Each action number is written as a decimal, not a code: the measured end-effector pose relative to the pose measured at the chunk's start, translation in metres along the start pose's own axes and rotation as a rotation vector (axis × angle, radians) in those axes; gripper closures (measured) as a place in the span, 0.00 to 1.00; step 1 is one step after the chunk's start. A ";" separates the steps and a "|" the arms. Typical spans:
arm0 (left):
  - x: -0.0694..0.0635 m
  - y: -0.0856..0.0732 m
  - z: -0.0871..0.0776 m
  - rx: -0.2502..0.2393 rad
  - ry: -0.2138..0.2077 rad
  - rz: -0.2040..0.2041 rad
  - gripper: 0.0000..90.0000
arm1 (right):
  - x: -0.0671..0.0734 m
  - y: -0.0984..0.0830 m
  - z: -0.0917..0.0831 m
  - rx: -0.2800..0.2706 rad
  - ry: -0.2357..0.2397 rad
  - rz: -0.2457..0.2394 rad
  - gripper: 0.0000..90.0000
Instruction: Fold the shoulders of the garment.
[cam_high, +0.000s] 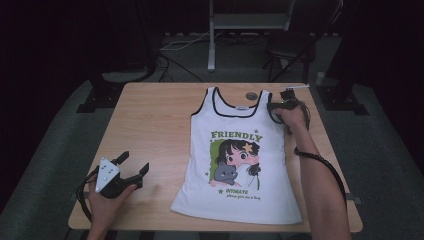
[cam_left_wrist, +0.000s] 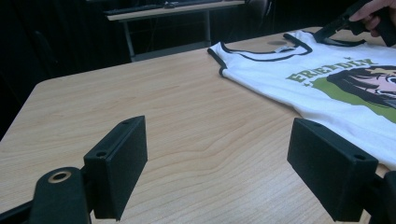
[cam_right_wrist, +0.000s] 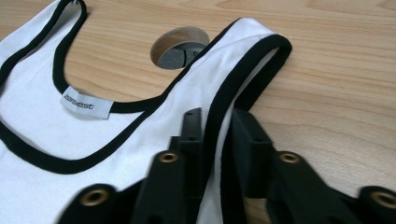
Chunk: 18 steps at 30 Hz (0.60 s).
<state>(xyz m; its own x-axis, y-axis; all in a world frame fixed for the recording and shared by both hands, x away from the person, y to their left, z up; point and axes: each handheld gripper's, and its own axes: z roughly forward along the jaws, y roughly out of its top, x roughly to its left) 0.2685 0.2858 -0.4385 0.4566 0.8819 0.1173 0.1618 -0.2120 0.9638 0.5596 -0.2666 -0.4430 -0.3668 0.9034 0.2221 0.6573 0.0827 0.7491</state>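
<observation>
White sleeveless cotton top with black trim and a green "FRIENDLY" cartoon print (cam_high: 237, 160) lies flat, face up, on the right half of the pale wood-grain table (cam_high: 155, 130), hem toward the person, neckline away. Right gripper (cam_right_wrist: 217, 128) sits at the top's far right shoulder strap (cam_right_wrist: 243, 70); its jaws are clenched on the black-edged armhole border, fabric running between them. Judged: a corner grip of this kind suits lifting or folding the strap side over. Left gripper (cam_high: 134, 166) rests on bare wood near the front left, well apart from the garment, jaws spread wide with nothing between them; probably parked until a second hold is wanted, likely at the hem or the other strap. Small white neck label (cam_right_wrist: 86, 103) shows inside the collar. Containers: none on the table. The nearest thing to one is a round cable hole (cam_right_wrist: 180, 46) in the tabletop just beside the gripped strap, with grey visible below and no object in it.
</observation>
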 end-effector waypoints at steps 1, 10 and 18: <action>0.000 0.000 0.000 -0.001 -0.001 -0.001 0.22 | 0.001 -0.001 0.000 0.001 0.009 -0.001 0.89; 0.000 0.000 0.000 -0.001 0.002 0.001 0.22 | 0.008 0.000 -0.005 -0.061 0.052 -0.033 0.94; 0.000 0.000 0.000 -0.001 0.000 0.000 0.22 | 0.026 -0.002 -0.021 -0.102 0.181 -0.170 0.93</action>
<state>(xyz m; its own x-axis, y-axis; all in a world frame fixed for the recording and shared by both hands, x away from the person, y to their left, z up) 0.2684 0.2858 -0.4385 0.4566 0.8819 0.1168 0.1609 -0.2110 0.9642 0.5352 -0.2519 -0.4258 -0.5837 0.7897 0.1889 0.5100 0.1756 0.8421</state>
